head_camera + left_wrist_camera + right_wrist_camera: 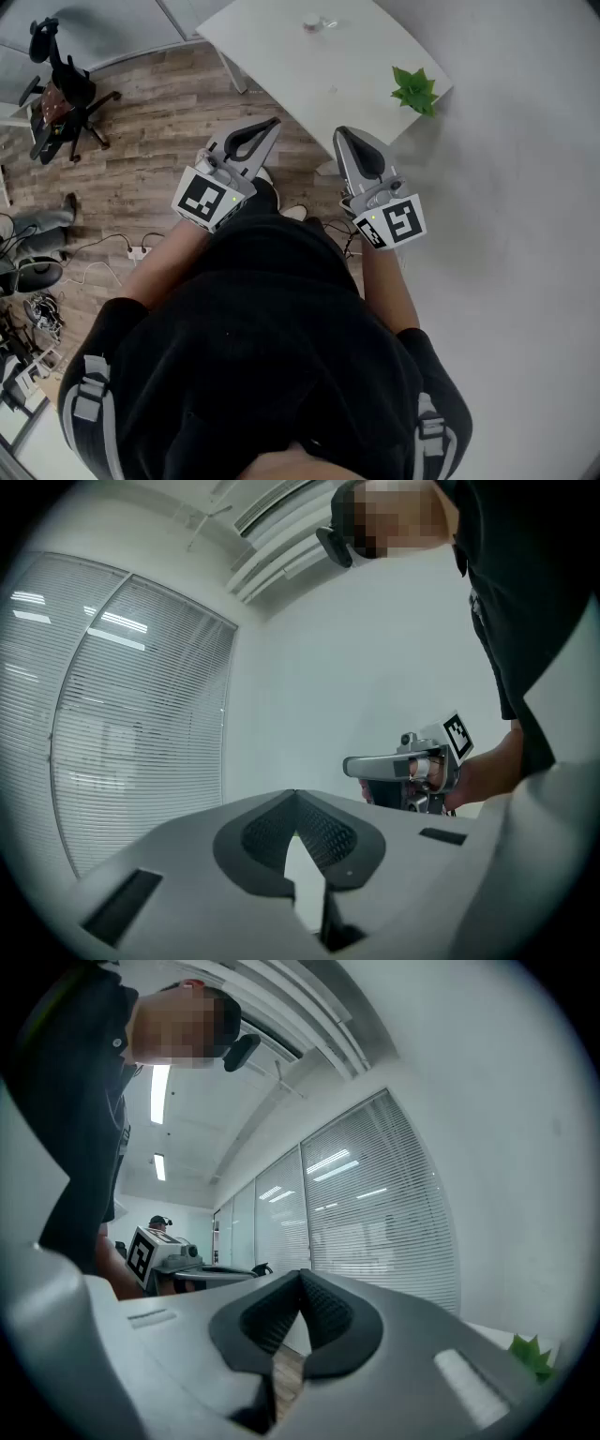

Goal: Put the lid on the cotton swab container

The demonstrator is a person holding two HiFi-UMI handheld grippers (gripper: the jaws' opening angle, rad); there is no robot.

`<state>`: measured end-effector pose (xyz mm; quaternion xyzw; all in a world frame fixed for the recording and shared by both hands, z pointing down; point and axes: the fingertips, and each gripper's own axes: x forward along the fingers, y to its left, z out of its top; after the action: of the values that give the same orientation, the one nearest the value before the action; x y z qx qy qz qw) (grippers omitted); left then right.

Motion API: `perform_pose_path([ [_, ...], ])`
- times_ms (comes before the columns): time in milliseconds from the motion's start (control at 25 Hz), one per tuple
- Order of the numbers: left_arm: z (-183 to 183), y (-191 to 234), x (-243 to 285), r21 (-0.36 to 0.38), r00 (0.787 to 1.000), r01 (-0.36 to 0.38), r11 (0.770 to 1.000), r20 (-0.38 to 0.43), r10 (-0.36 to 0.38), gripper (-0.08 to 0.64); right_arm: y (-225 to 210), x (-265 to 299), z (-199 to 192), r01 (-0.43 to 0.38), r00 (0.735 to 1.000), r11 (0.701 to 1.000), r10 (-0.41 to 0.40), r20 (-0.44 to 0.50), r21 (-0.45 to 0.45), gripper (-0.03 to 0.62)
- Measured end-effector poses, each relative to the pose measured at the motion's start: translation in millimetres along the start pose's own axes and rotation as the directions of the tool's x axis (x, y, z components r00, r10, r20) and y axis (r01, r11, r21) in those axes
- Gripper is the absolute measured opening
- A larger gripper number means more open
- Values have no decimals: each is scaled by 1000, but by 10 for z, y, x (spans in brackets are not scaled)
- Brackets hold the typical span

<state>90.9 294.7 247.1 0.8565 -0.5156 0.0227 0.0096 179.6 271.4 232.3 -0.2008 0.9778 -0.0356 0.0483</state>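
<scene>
Cotton swab container (319,23), judged to be small clear item, sits at far part of white surface (300,80); lid not made out. Plant (414,91) at near corner. Held well short of surface, left hand-held gripper (270,125) and right hand-held gripper (342,134) closed, empty. Approach step; next move calls for reaching in, opening jaws.

The small item (319,23) on the white table (309,75) is too tiny to identify.

The head camera looks steeply down past the wearer's black top (281,328) onto the grey left gripper (270,125), grey right gripper (341,134), wood-plank floor (141,122) and white rectangular tabletop (319,66). Each gripper camera sits close behind its own dark-padded fingers (319,836), tilted upward toward white window blinds (141,724), catching the other gripper.
</scene>
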Motion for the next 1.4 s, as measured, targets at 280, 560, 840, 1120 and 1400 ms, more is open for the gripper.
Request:
perform_pose_path([
  [280, -3, -76, -87, 25, 1000, 1, 1000, -12, -1, 9, 103, -52, 25, -7, 1000, 1000, 7, 9, 27, 11],
  [560, 21, -78, -77, 49, 999, -1, 999, -38, 3, 11, 51, -99, 35, 16, 1000, 998, -18, 25, 63, 11],
  [840, 41, -70, -52, 35, 1000, 12, 999, -26, -11, 11, -3, -100, -38, 45, 999, 997, -45, 6, 57, 11],
  [1120, -4, -35, -1, 44, 1000, 3, 999, -30, -2, 110, -147, -104, -120, 92, 996, 994, -91, -15, 56, 138],
  [1400, -36, 12, 74, 39, 999, 6, 999, -43, -4, 261, -227, -64, -147, 85, 996, 995, -83, -36, 58, 241],
])
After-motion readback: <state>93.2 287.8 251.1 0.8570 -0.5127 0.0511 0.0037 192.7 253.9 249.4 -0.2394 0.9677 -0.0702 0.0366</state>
